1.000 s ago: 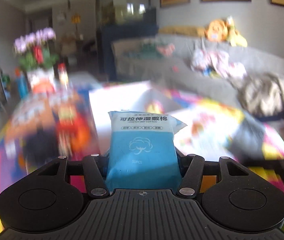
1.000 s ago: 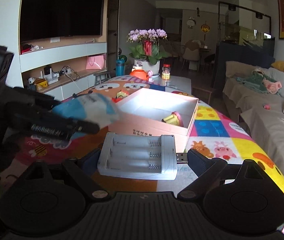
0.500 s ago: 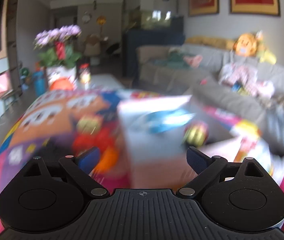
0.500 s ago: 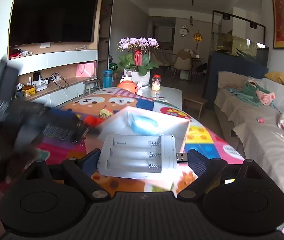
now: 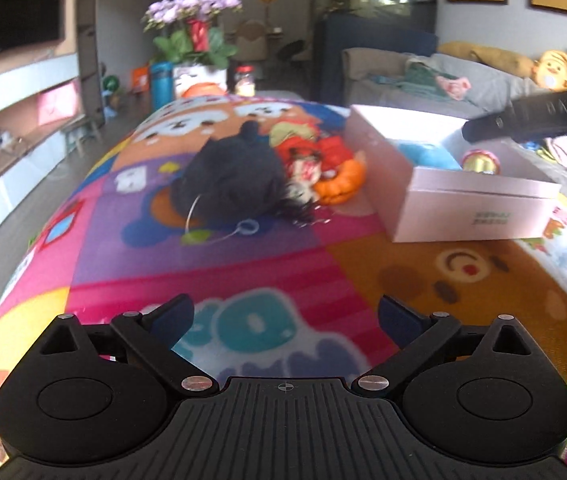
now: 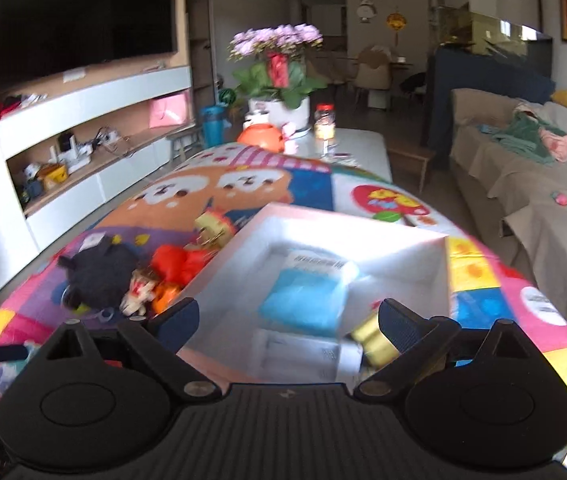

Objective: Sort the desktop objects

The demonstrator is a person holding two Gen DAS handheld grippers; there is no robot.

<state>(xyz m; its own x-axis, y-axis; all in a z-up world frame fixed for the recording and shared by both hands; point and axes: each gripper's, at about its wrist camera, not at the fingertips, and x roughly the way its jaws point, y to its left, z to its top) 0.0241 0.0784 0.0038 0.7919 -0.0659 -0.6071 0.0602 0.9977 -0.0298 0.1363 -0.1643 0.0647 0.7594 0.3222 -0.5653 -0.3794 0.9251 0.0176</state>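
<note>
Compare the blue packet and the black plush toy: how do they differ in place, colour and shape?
Place: the blue packet lies inside the pink box, while the black plush toy lies on the colourful mat outside it.
Colour: the packet is bright blue with a white printed end; the toy is black.
Shape: the packet is flat and rectangular; the toy is a rounded heap.
Shared: neither is held by a hand-held gripper.

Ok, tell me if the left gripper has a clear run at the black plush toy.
Probably yes. The left gripper stands open with nothing between its fingers, and only bare patterned mat lies between it and the black plush toy. The pink box sits off to the side.
</note>
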